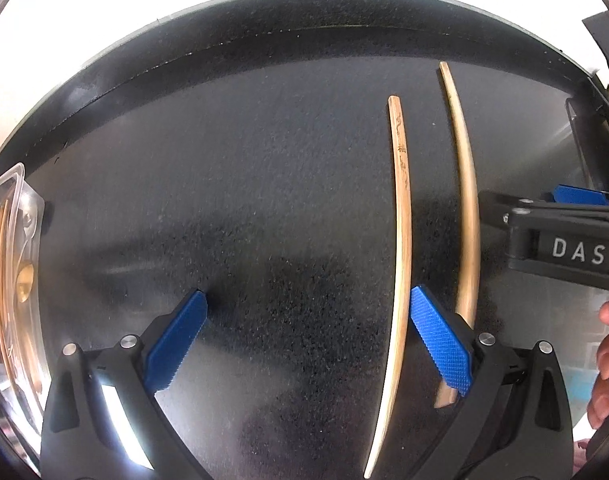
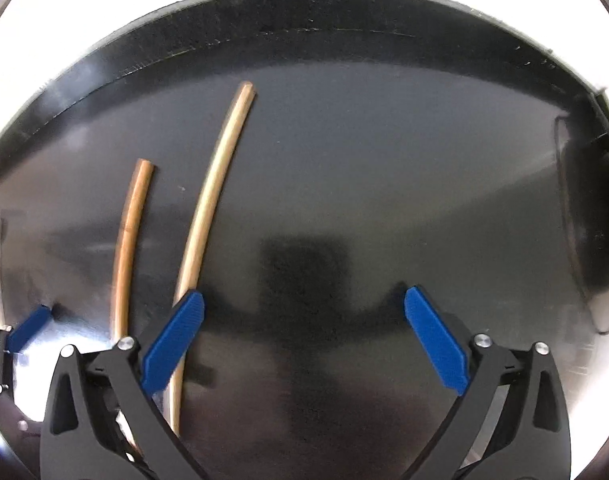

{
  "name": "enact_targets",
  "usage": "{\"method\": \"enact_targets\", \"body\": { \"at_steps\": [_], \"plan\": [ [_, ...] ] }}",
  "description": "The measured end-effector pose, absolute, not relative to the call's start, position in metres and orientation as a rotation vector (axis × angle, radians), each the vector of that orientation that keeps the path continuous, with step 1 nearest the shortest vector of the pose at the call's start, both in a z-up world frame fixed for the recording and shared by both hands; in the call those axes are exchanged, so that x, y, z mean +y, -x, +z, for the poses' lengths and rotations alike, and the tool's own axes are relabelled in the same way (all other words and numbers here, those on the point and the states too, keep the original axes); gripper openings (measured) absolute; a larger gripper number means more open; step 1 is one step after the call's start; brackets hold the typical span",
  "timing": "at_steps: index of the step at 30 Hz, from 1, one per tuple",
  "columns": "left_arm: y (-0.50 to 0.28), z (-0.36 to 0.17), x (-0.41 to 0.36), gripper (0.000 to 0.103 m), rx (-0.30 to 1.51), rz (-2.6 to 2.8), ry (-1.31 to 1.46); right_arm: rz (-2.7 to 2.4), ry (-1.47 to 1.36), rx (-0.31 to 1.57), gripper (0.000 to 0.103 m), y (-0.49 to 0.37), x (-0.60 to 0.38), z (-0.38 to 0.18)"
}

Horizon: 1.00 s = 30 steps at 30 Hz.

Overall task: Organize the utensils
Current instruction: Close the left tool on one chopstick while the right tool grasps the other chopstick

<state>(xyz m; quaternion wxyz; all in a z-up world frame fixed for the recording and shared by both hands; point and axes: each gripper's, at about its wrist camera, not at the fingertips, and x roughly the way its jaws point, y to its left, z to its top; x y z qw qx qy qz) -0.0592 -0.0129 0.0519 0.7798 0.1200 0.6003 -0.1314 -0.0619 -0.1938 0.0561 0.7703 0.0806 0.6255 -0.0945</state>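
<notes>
Chopsticks (image 1: 402,216) (two) lie loose on the counter (image 1: 224,160), others already boxed (image 1: 12,264), left gripper (image 1: 308,312) and right gripper (image 2: 304,312) both spread wide, empty.

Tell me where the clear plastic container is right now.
In the left wrist view, the clear container sits at the far left edge of the black table, away from both chopsticks.

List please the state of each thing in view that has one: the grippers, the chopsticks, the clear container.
Left gripper: open, holding nothing.
Right gripper: open, holding nothing.
Printed chopstick: flat on the black counter, between the left fingers.
Plain chopstick: flat, beside it, apart.
Clear container: holds wooden utensils.
</notes>
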Motion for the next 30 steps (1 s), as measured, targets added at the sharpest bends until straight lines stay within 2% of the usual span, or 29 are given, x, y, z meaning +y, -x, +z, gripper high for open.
{"method": "enact_targets", "body": {
  "at_steps": [7,13,19,25,30],
  "plan": [
    [0.061,0.053,-0.017,0.098,1.279,-0.271,-0.247,-0.205,-0.182,1.356,0.098,0.065,-0.189,0.049],
    [0.065,0.053,-0.019,0.098,1.260,-0.282,-0.252,-0.163,-0.272,1.326,0.097,0.066,-0.189,0.066],
    [0.068,0.051,-0.019,0.098,1.253,-0.284,-0.252,-0.190,-0.150,1.362,0.097,0.064,-0.170,0.052],
    [0.073,0.054,-0.021,0.098,1.240,-0.287,-0.252,-0.176,-0.159,1.368,0.097,0.063,-0.169,0.048],
    [0.074,0.056,-0.022,0.098,1.234,-0.300,-0.259,-0.093,-0.211,1.273,0.097,0.062,-0.170,0.071]
  ]
}}
